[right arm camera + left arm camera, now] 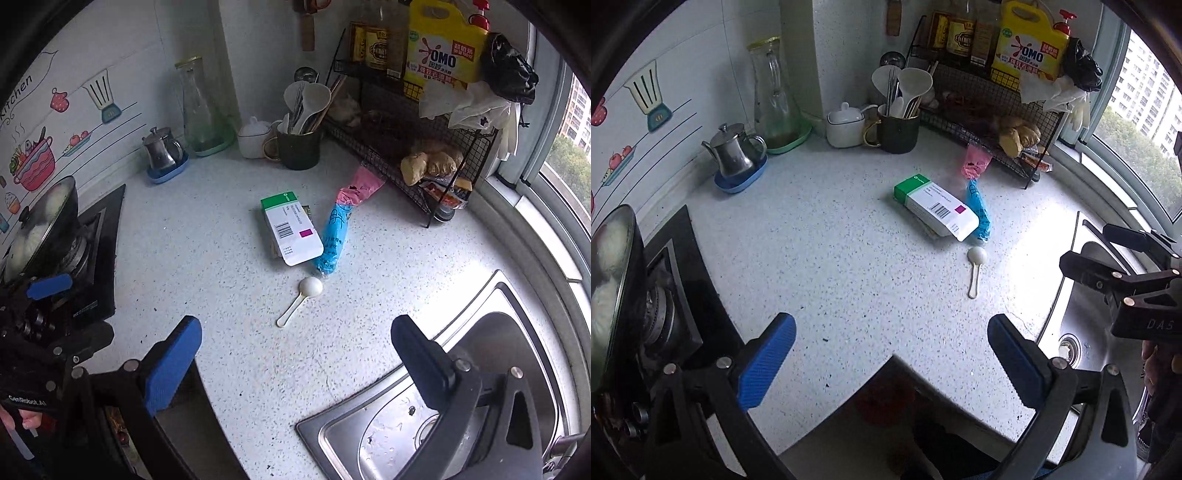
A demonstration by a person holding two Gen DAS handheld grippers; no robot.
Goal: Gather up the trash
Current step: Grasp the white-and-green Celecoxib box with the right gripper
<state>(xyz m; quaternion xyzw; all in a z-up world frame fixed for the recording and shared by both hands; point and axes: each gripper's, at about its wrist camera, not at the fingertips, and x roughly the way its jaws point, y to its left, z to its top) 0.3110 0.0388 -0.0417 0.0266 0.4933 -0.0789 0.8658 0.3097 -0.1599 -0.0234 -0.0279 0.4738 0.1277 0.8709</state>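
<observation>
A green and white medicine box (934, 205) (291, 229) lies on the speckled white counter (831, 258) (221, 221). A blue and pink plastic wrapper (977, 206) (338, 232) lies against its right side. A small white plastic scoop (975, 269) (301, 299) lies just in front of them. My left gripper (892, 358) is open and empty, above the counter's front edge, well short of the trash. My right gripper (297, 360) is open and empty, hovering near the scoop's handle. The right gripper also shows at the right of the left wrist view (1123, 266).
A steel sink (461, 387) (1089, 332) is at right. A gas stove with a lidded pot (613, 280) (40, 229) is at left. At the back stand a steel teapot (733, 155), glass carafe (774, 96), white jar, utensil mug (897, 129) and a black wire rack (990, 122) with bottles.
</observation>
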